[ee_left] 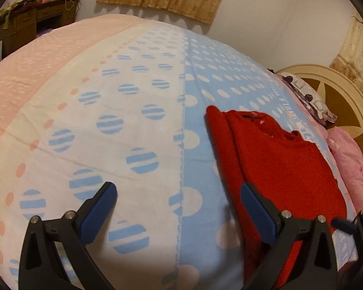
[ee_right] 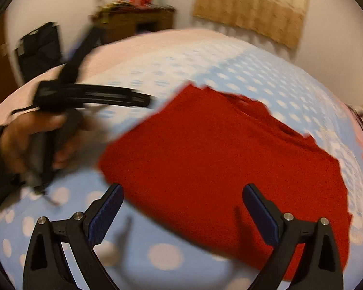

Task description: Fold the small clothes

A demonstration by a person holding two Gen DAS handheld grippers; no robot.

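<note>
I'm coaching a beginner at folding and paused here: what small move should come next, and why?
Probably bring the right gripper down onto the near edge of the red garment and close. Both grippers are open and hold nothing, the garment lies partly folded on the bedspread, and that edge sits between the right fingers. The left gripper hovers beside it.
</note>
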